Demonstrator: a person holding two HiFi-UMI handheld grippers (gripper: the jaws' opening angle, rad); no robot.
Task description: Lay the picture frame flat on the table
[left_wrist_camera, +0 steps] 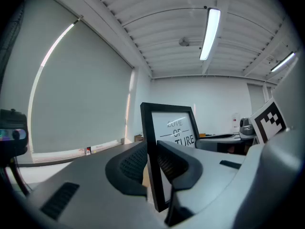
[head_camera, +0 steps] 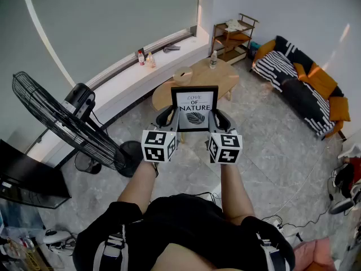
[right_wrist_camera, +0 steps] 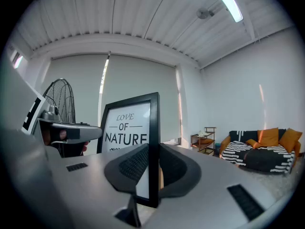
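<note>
A black picture frame [head_camera: 194,108] with a white "LOVE OF NATURE" print is held upright in the air, above the floor and in front of the oval wooden table [head_camera: 220,75]. My left gripper [head_camera: 167,118] is shut on the frame's left edge [left_wrist_camera: 151,166]. My right gripper [head_camera: 219,119] is shut on the frame's right edge [right_wrist_camera: 153,151]. In both gripper views the black border sits pinched between the two grey jaws, with the print facing me.
A large black standing fan [head_camera: 62,123] is at my left. On the table stand a bottle [head_camera: 214,59] and a round wooden object [head_camera: 182,74]. A striped sofa with orange cushions [head_camera: 302,81] and a small shelf [head_camera: 233,37] are at the right.
</note>
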